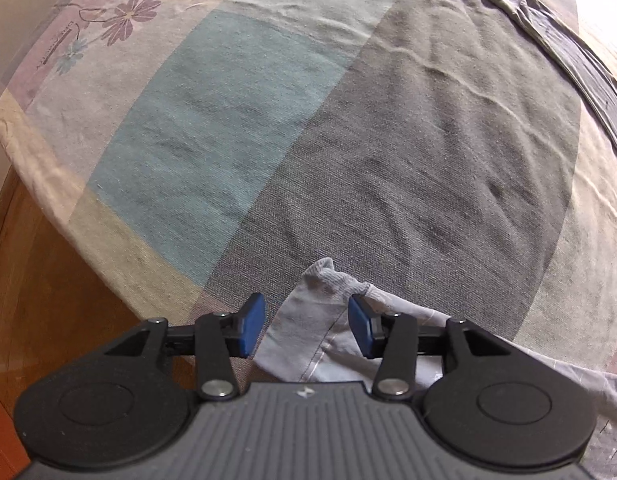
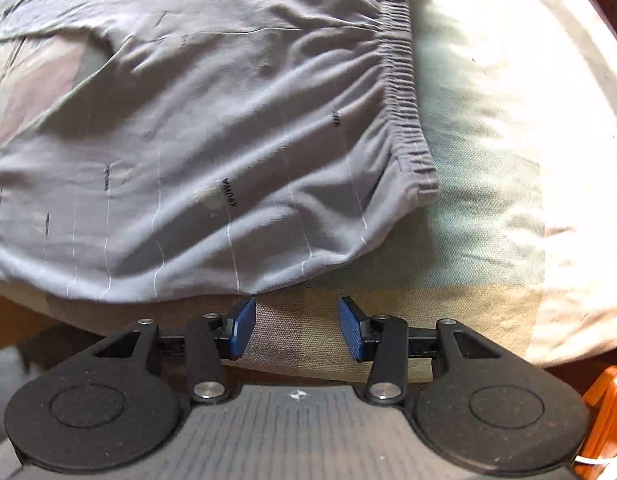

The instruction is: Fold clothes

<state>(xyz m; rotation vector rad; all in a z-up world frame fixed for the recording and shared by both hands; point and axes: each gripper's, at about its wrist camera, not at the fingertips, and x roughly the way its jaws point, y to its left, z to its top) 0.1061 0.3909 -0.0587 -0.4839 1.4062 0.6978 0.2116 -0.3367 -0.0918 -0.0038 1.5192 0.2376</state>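
Note:
A grey garment (image 2: 228, 140) with thin white stripes and a gathered elastic waistband (image 2: 400, 80) lies spread on the bed in the right wrist view. My right gripper (image 2: 296, 328) stands open just below the garment's near edge, with only the sheet between its blue pads (image 2: 242, 328). In the left wrist view a pale grey corner of cloth (image 1: 316, 312) lies between the jaws of my left gripper (image 1: 306, 330). That gripper is open; its pads (image 1: 252, 330) stand apart and do not clamp the cloth. Both grippers point down at the bed.
The bed is covered by a patchwork sheet (image 1: 228, 120) of teal, grey and cream blocks with a flower print. A dark grey folded piece (image 1: 568, 52) lies at the far right. A wooden bed edge (image 1: 48, 280) shows at left. An orange object (image 2: 608, 412) sits at lower right.

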